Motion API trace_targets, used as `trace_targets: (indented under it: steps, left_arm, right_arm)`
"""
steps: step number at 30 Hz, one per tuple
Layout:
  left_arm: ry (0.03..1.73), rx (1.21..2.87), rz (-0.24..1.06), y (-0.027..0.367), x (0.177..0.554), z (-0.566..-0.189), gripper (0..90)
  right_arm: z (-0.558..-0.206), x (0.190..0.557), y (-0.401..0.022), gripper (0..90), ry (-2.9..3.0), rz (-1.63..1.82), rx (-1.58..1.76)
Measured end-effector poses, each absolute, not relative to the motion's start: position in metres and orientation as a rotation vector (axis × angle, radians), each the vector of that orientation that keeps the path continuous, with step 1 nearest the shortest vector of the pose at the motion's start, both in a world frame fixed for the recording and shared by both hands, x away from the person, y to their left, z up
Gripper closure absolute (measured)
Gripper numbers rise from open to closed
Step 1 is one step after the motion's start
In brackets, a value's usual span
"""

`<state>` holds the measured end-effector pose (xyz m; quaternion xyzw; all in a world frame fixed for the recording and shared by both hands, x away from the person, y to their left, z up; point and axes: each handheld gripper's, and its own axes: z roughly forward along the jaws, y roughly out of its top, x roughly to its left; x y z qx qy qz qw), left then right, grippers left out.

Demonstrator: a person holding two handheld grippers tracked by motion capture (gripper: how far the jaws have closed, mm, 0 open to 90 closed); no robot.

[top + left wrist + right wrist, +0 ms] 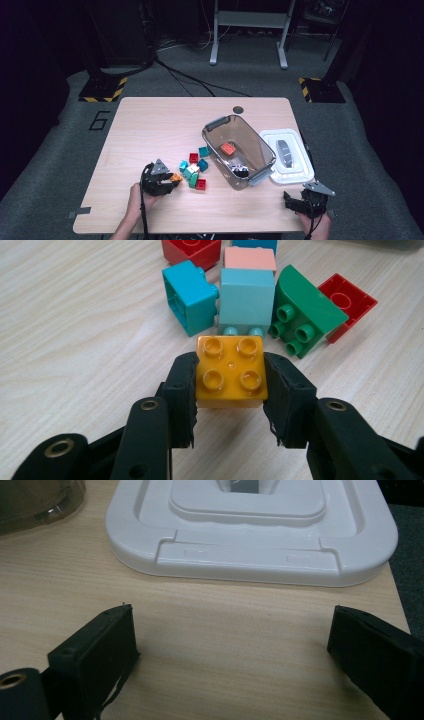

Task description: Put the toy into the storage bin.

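Note:
My left gripper (230,377) is shut on a yellow-orange four-stud brick (230,371), studs facing the camera, both pads pressed on its sides. In the high view that left gripper (170,183) sits at the table's front left with the brick (176,177) at its tip, just left of a cluster of loose bricks (194,170). Behind the held brick lie a turquoise brick (190,297), a pale teal brick (247,302), a green curved brick (302,312) and red bricks (347,300). My right gripper (232,650) stands open over bare table near the front right corner (292,200).
A clear grey bin (260,150) stands right of centre with an orange brick (228,148) and a dark item (240,171) inside. Its white lid (290,152) lies flat beside it, just ahead of the right gripper (250,525). The table edge (395,595) is close on the right.

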<state>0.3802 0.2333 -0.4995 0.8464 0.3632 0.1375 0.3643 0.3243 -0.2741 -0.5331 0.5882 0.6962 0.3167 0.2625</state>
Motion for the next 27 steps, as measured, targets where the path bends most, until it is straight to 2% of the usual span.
trace_targets:
  steps: [13, 27]
  left_arm:
    - [0.955, 2.141, 0.351, 0.238, 0.389, -0.475, 59.0]
    - [0.917, 2.137, 0.350, 0.218, 0.406, -0.452, 59.0]
  right_arm:
    - [-0.533, 0.324, -0.274, 5.1, 1.887, 0.856, 1.586]
    - [-0.533, 0.324, -0.274, 5.1, 1.885, 0.857, 1.590]
